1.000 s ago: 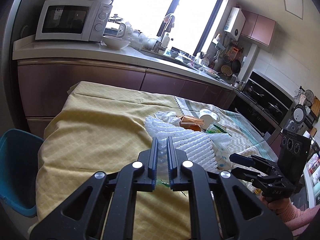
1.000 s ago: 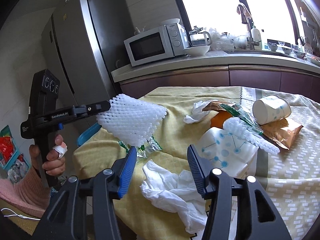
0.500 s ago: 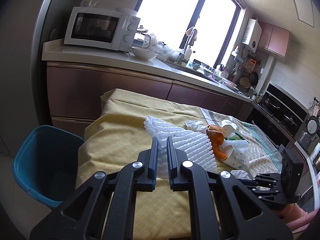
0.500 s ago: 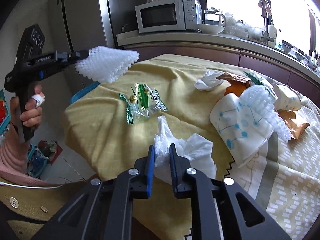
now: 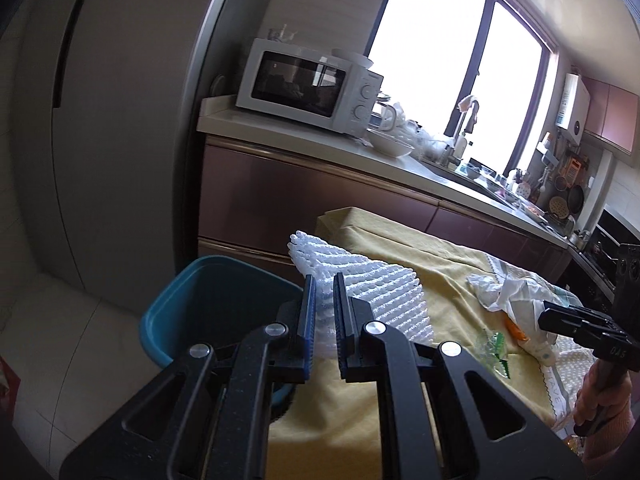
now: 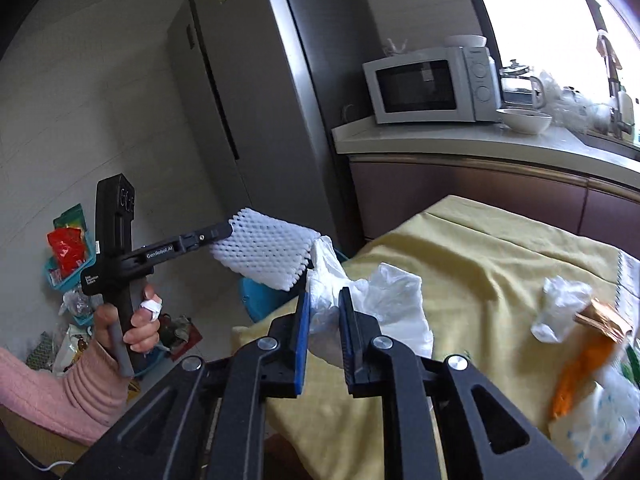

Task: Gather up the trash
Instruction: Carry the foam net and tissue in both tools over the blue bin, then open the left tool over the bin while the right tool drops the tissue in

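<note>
My left gripper (image 5: 324,280) is shut on a white foam fruit net (image 5: 372,292), held in the air over the near corner of the yellow-clothed table (image 5: 420,248) and beside the blue bin (image 5: 208,300). From the right wrist view the same net (image 6: 264,252) hangs from the left gripper (image 6: 228,232) above the bin (image 6: 260,300). My right gripper (image 6: 324,304) is shut on a crumpled white plastic bag (image 6: 376,300), lifted off the cloth. More litter lies on the table: a crumpled tissue (image 6: 560,308), a brown wrapper (image 6: 604,320), orange peel (image 6: 580,376).
A tall grey fridge (image 6: 280,92) stands behind the bin. A microwave (image 5: 308,84) and a white bowl (image 5: 390,144) sit on the counter along the window. Packets and clutter (image 6: 68,248) lie on the floor at left. A green wrapper (image 5: 494,348) lies near the table's edge.
Both grippers swung left toward the bin. The right gripper closed on the white bag and raised it off the cloth. The left kept hold of the foam net.
</note>
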### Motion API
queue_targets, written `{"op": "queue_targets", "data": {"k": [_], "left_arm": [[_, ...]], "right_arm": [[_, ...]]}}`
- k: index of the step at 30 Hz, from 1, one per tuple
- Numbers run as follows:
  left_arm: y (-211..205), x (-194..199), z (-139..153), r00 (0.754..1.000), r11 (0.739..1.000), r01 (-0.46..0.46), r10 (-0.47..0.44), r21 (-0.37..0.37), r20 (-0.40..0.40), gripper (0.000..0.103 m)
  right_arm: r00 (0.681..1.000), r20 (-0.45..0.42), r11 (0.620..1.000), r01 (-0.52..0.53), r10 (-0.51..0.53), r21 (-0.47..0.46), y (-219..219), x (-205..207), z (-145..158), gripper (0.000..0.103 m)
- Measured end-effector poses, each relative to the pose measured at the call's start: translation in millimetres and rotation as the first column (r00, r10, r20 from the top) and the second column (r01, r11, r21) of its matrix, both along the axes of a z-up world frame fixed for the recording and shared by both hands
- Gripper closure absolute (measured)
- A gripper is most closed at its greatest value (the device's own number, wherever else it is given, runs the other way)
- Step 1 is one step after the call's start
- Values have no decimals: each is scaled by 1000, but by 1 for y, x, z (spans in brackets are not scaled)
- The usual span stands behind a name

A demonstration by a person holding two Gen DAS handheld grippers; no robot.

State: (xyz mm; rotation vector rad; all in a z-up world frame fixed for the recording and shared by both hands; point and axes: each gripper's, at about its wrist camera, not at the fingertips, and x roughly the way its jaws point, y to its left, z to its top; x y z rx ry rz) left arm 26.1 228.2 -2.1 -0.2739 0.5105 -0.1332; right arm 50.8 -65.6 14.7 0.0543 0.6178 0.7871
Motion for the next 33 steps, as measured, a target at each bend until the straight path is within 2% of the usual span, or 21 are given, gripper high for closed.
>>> {"op": "queue_targets", "data": {"k": [6,13,19,26,30,33], "left_arm": [[46,3,-21,990,992,-128,129,22,-59,94],[70,23,-42,971,975,-208,215,77,-103,94],[71,49,-62,959,968,-219,237,126,-153,94],[63,77,-87,950,967,-200,230,155,-209,92],[59,83,-101,945,968,-194,229,161,-235,91],[58,90,-108,940,968,-196,231,157,-252,84]], "right_arm": [[991,-83,994,-107,108,18,71,48,-14,90],[976,-165,989,-141,145,34,136,92,-31,89],[962,-228,989,-150,149,14,175,115,-52,89],[949,-299,993,-114,98,-39,200,139,-79,85],[943,-326,995,-87,67,-47,204,148,-90,79],[937,-347,996,-71,51,-45,203,153,-96,73]]}}
